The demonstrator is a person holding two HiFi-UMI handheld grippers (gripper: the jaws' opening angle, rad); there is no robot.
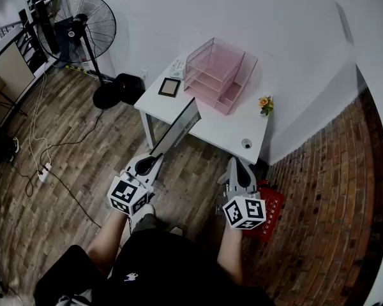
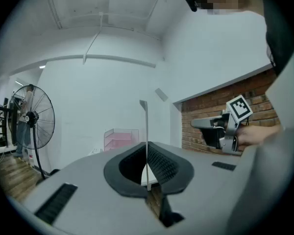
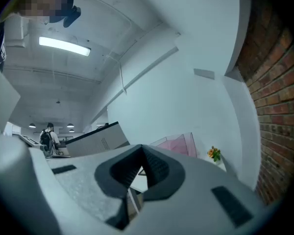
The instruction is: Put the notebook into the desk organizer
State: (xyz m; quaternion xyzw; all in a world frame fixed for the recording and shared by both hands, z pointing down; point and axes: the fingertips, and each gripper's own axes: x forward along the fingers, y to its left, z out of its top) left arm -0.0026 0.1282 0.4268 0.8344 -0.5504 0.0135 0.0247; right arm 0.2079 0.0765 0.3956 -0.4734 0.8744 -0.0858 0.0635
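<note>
The notebook is a thin grey-covered book held on edge, and it slants up from my left gripper toward the white table. That gripper is shut on the notebook's lower end. In the left gripper view the notebook shows edge-on as a thin upright line between the pads of the left gripper. The pink see-through desk organizer stands at the table's back, well beyond the notebook. My right gripper hangs in front of the table, shut and holding nothing; it shows again as the right gripper.
On the table lie a small dark-framed tablet, a little orange flower and a round cable hole. A standing fan and a power strip are on the wood floor to the left. A red basket sits by the brick wall.
</note>
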